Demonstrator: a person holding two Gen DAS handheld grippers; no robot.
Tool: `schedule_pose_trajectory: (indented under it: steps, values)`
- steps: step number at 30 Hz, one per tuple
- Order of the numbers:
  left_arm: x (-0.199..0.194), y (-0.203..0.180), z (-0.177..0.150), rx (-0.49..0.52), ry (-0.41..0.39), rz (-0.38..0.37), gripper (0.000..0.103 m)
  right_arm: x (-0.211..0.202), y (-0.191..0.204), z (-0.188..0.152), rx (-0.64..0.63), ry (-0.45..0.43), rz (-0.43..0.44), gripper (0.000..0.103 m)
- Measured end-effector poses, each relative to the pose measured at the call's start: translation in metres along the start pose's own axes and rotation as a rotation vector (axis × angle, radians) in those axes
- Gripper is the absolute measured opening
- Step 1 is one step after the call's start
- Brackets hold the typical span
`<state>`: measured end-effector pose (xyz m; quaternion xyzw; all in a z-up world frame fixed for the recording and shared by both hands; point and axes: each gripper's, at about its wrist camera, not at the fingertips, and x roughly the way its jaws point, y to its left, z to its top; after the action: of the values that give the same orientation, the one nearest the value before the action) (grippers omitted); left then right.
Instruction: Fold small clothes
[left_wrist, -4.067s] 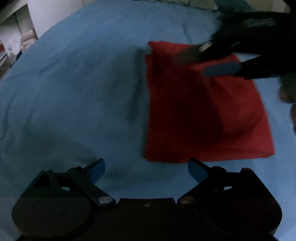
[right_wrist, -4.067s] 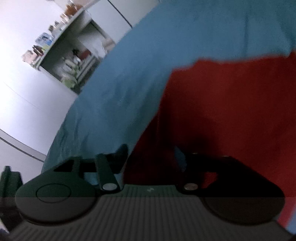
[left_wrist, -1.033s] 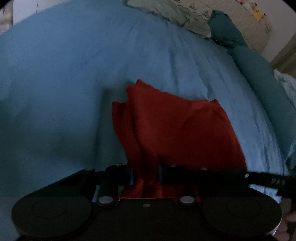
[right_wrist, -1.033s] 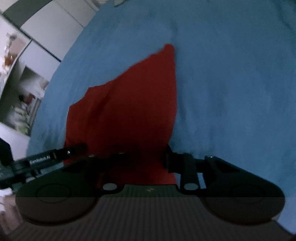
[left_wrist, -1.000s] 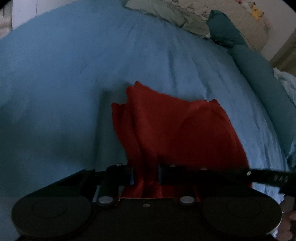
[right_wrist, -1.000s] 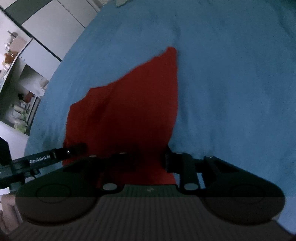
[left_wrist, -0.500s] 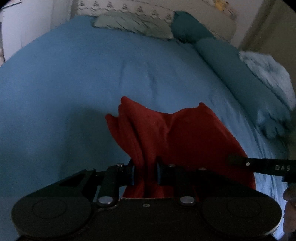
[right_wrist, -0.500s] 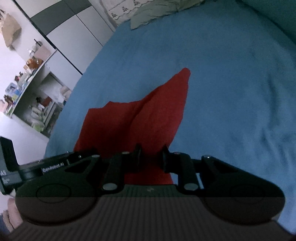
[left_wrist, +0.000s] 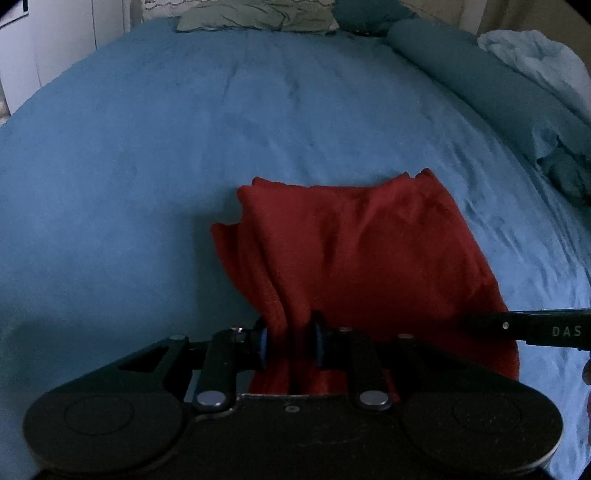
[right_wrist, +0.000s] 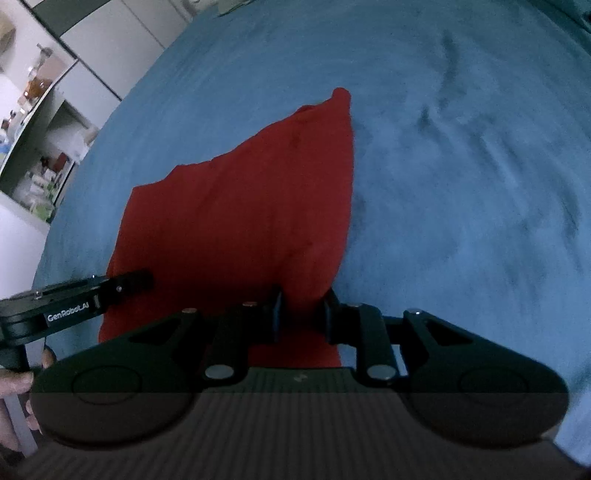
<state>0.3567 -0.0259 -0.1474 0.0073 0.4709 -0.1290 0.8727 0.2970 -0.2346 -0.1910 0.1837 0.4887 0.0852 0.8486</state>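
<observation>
A red garment (left_wrist: 362, 251) lies partly folded on the blue bedsheet (left_wrist: 184, 129). My left gripper (left_wrist: 290, 341) is shut on the garment's near left edge, with bunched cloth between its fingers. My right gripper (right_wrist: 301, 314) is shut on the near right edge of the same garment (right_wrist: 240, 206). The near edge hangs lifted between the two grippers while the far end rests on the sheet. The right gripper's side shows at the right of the left wrist view (left_wrist: 535, 330), and the left gripper's side shows at the left of the right wrist view (right_wrist: 74, 304).
Pillows (left_wrist: 258, 14) lie at the head of the bed. A rolled teal blanket (left_wrist: 498, 81) and a pale crumpled cloth (left_wrist: 535, 48) lie along the right side. Shelves with small items (right_wrist: 40, 122) and cabinet doors stand beyond the bed's left side.
Both grippers closed on the garment's near edge and lifted it. The far part has drawn closer and bunched up, and the views have tilted up toward the head of the bed.
</observation>
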Motion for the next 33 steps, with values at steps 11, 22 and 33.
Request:
schedule_pose_trajectory:
  steps: [11, 22, 33]
  values:
    - [-0.031, 0.03, -0.001, 0.0, -0.118, 0.033, 0.093, -0.028, 0.022, 0.002, -0.081, -0.091, -0.015, 0.101]
    - [0.013, 0.038, -0.036, 0.009, -0.184, 0.082, 0.1, 0.002, -0.001, -0.029, -0.046, -0.228, -0.1, 0.103]
    - [-0.074, 0.02, -0.048, -0.051, -0.355, 0.098, 0.095, -0.074, 0.018, -0.051, -0.128, -0.435, -0.119, 0.103]
